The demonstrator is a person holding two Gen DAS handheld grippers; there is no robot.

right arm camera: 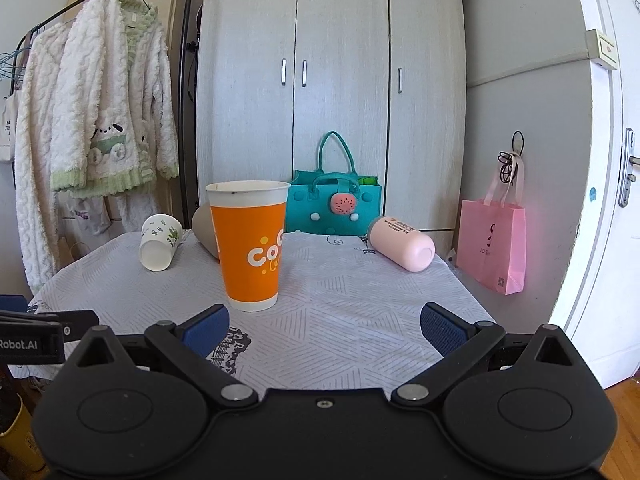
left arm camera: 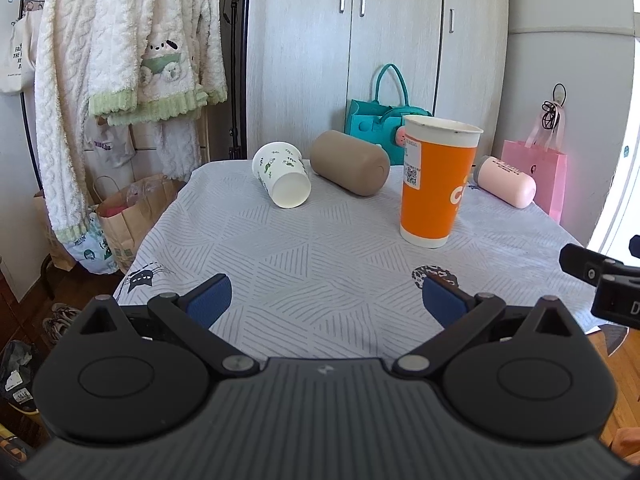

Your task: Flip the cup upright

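Both of our grippers sit at the near edge of the worktop [left arm camera: 320,264]: the left gripper [left arm camera: 327,300] and right gripper [right arm camera: 325,326] are each spread wide with nothing between the blue pads. We'll use the orange cup [right arm camera: 249,242] as the landmark; it stands upright, mouth up, just beyond the right gripper. Past it and to its left, a white cup with green prints [left arm camera: 282,179] lies on its side, open mouth toward us. Right behind the orange cup, a tan cup [left arm camera: 350,168] lies tipped over too. Off to its right, a pink bottle [right arm camera: 402,243] lies on its side. Behind all that, we see a teal bag [right arm camera: 335,204] against the wardrobe [right arm camera: 332,80].
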